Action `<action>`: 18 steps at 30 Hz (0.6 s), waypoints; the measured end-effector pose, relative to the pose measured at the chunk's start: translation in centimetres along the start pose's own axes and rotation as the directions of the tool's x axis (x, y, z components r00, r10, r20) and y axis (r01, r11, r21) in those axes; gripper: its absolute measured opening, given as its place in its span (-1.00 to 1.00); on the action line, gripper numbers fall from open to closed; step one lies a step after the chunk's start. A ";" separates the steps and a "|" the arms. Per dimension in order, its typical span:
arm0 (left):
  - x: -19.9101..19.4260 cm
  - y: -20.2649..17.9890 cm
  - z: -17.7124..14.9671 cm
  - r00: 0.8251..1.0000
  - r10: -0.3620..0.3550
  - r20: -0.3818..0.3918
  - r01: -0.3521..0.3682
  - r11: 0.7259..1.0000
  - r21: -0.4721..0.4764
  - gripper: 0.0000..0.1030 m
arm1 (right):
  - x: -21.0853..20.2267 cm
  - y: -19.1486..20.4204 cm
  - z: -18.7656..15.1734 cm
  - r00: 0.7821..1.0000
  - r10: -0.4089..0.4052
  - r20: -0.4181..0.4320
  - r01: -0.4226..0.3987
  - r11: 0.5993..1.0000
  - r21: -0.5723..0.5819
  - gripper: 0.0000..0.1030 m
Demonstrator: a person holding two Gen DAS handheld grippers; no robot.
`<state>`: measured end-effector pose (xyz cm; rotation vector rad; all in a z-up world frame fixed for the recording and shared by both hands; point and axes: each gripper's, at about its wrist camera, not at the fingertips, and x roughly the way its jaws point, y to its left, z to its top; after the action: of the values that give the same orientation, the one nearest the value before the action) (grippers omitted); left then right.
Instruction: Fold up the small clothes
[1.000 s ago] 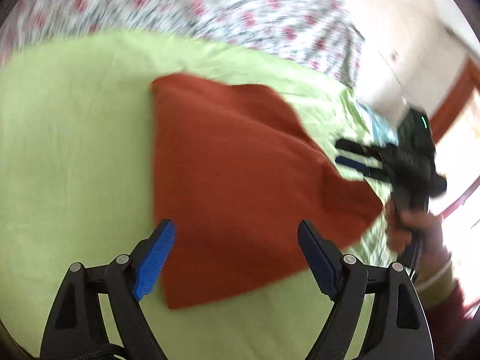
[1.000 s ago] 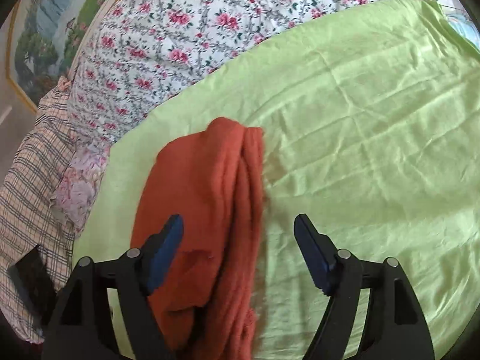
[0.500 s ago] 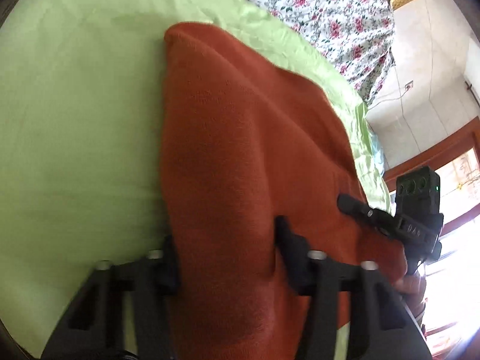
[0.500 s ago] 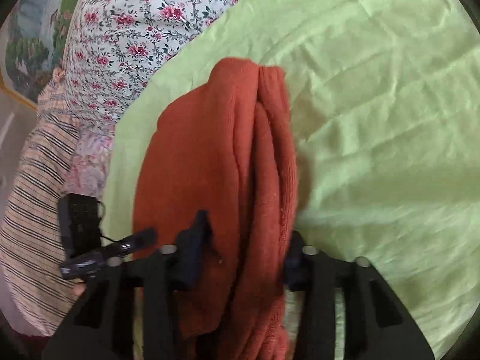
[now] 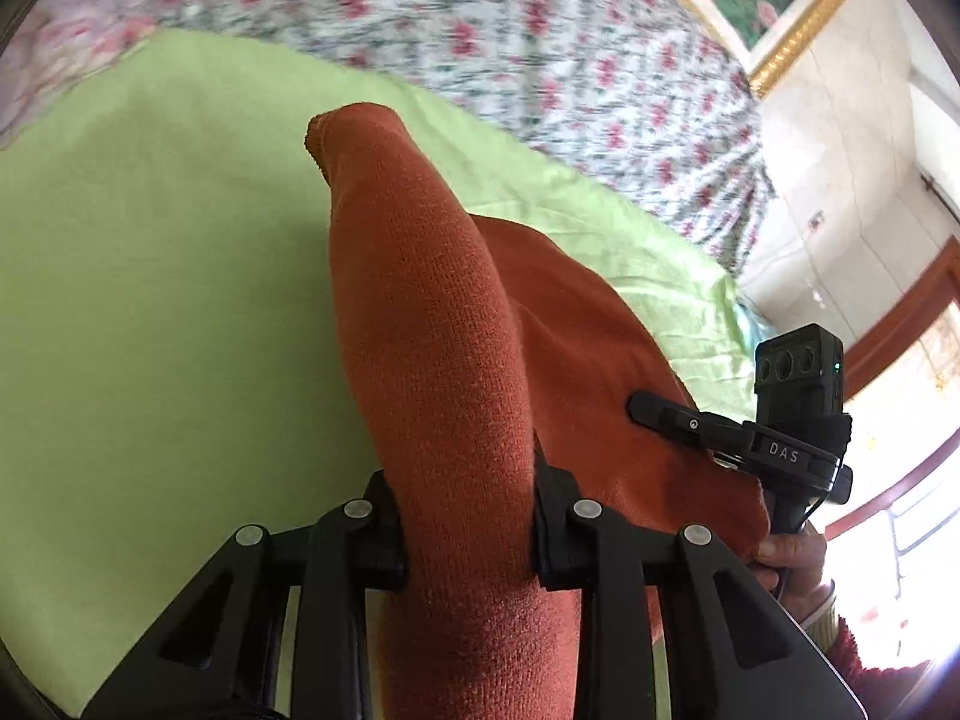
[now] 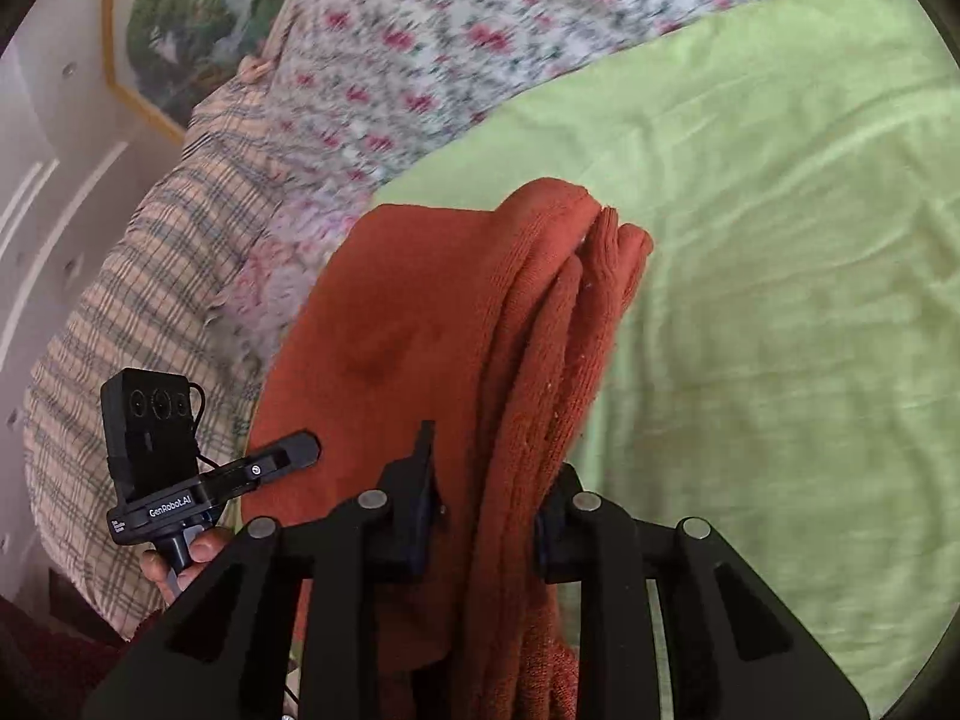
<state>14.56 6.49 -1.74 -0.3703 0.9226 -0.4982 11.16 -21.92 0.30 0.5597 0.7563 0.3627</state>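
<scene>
A rust-red knit garment [image 5: 432, 330] lies folded on a green sheet [image 5: 150, 300]. In the left wrist view my left gripper [image 5: 465, 516] clamps a raised ridge of the knit, its jaws closing and the pads pressing both sides. The right wrist view shows my right gripper [image 6: 486, 510] closing on the stacked folded edges of the garment [image 6: 540, 330], pads against the cloth. Each view also shows the other gripper at the garment's opposite end: the right gripper [image 5: 660, 411] and the left gripper [image 6: 288, 456], each held by a hand.
The green sheet [image 6: 780, 300] covers a bed. A floral cover [image 5: 540, 30] lies behind it and a plaid pillow [image 6: 120, 300] at the left. A framed picture [image 6: 168, 18] hangs on the wall. A bright window [image 5: 900, 420] is on the right.
Both grippers went from open above the flat garment to clamped on it. The gripped cloth has risen off the sheet into a ridge, and both hands have shifted across the bed.
</scene>
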 end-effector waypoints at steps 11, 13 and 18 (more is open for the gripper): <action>0.8 4.7 -3.5 0.999 0.030 -0.024 -0.032 0.997 -0.065 -0.39 | 5.9 -0.3 -3.3 0.992 -0.035 -0.120 0.039 0.999 0.035 -0.49; 0.8 4.7 -3.6 0.999 0.028 -0.025 -0.029 0.998 -0.060 -0.37 | 6.0 -0.6 -3.4 0.991 -0.044 -0.123 0.049 0.998 0.034 -0.49; 1.3 5.8 -3.2 0.998 -0.008 -0.058 0.001 0.994 -0.110 -0.06 | 6.1 -0.5 -3.4 0.991 -0.052 -0.123 0.056 0.998 0.028 -0.48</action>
<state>14.02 10.26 -7.35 -0.4596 1.0087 -0.4656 12.84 -18.11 -5.30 0.5492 0.8946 0.3376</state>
